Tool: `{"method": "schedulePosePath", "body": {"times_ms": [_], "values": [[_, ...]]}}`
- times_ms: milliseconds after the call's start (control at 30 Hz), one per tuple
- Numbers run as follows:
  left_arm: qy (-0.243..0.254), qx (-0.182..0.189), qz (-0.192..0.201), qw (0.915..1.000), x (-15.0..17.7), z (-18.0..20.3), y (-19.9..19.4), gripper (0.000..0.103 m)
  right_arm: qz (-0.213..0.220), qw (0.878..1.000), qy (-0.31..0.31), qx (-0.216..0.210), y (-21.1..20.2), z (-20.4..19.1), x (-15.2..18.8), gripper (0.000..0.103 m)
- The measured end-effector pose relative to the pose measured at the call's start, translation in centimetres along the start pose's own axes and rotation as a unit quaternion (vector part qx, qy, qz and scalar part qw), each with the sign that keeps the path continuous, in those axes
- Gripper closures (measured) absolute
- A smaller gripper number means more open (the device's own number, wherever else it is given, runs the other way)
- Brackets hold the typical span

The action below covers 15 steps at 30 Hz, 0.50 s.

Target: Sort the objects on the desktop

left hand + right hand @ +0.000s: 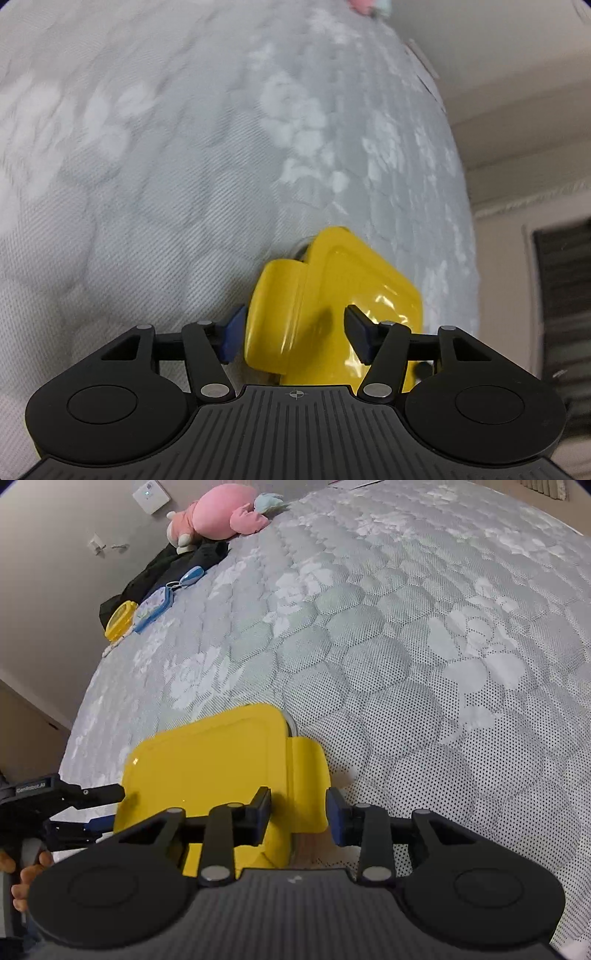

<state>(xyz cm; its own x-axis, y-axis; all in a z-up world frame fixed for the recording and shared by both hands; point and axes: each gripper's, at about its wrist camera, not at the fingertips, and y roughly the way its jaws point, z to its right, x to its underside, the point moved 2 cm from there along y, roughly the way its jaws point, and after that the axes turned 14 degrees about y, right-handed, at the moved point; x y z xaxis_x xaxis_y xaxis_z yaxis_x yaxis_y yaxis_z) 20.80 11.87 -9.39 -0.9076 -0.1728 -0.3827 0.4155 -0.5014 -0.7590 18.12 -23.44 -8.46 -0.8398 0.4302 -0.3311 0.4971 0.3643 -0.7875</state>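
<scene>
I'm angling both claws down over the yellow lidded box (207,768) lying near the mattress (406,646) edge: right claw (298,818) gaping around its latch flap, left claw (291,334) spread wide straddling a corner. Far off, a pink plush toy (218,511) is resting.

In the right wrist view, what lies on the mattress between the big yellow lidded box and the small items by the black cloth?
Nothing: between the yellow plastic lidded box and the small yellow case, only bare grey quilted mattress shows in the right wrist view.

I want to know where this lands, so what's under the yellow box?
The yellow box rests on the grey quilted mattress. A sliver of white rim peeks from beneath its lid; the box's contents are covered.
</scene>
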Motion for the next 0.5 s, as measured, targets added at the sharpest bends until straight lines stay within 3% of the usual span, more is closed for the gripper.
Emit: {"method": "schedulePosePath", "body": {"times_ms": [133, 233, 300, 400, 500], "values": [[0.049, -0.029, -0.013, 0.9983, 0.2, 1.3, 0.8, 0.041, -0.004, 1.000, -0.002, 0.003, 0.3, -0.1, 0.0, 0.067], [0.075, -0.038, -0.022, 0.9962, 0.9, 1.8, 1.5, 0.035, 0.001, 1.000, -0.020, 0.008, 0.5, -0.5, 0.2, 0.067], [0.081, -0.043, -0.017, 0.9956, 1.2, 1.9, 1.0, 0.040, 0.009, 0.999, -0.037, 0.016, 0.4, -1.0, 0.3, 0.067], [0.087, -0.068, -0.001, 0.9939, 1.5, 1.8, -1.2, 0.042, 0.025, 0.999, -0.038, 0.019, -0.5, -1.2, 0.6, 0.066], [0.109, -0.108, 0.023, 0.9879, 2.4, 2.5, -3.9, 0.040, 0.052, 0.998, -0.042, 0.019, -2.1, -1.3, 1.4, 0.055]]}}
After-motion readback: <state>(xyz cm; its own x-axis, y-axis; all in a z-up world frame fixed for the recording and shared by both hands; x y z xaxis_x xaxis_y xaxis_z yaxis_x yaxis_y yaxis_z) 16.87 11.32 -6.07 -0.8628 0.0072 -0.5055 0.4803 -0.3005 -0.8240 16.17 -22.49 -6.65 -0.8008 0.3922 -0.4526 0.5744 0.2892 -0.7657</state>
